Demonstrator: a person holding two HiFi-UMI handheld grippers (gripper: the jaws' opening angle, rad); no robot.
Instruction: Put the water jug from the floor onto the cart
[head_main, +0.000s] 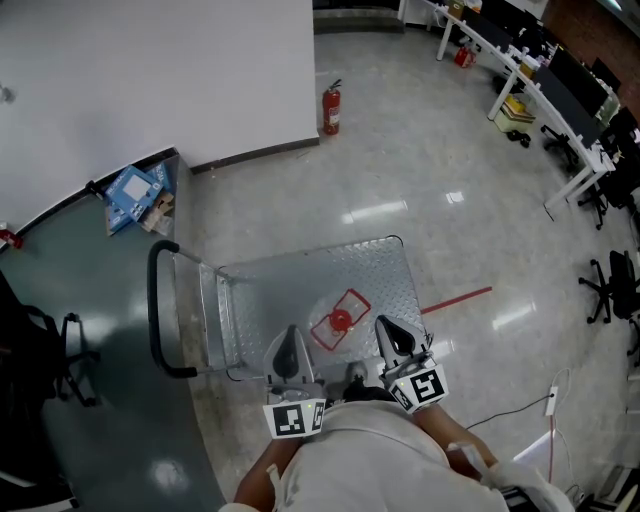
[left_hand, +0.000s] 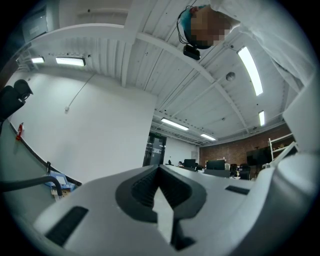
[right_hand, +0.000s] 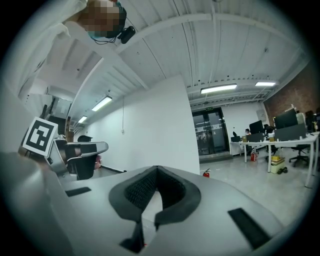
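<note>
Seen from above in the head view, the clear water jug (head_main: 341, 320) with its red cap stands on the metal deck of the cart (head_main: 300, 275). My left gripper (head_main: 291, 332) and right gripper (head_main: 384, 324) hover side by side above the cart's near edge, on either side of the jug, touching nothing. Both point about level. In the left gripper view the left gripper (left_hand: 160, 168) has its jaws together with nothing between them. The right gripper (right_hand: 157, 168) in its own view is shut and empty as well. Neither gripper view shows the jug.
The cart's black push handle (head_main: 157, 310) is at its left. A red fire extinguisher (head_main: 331, 108) stands by the white wall, blue boxes (head_main: 135, 192) in the corner. Desks and office chairs (head_main: 560, 110) line the right. Red tape (head_main: 455, 299) and a cable (head_main: 520, 405) lie on the floor.
</note>
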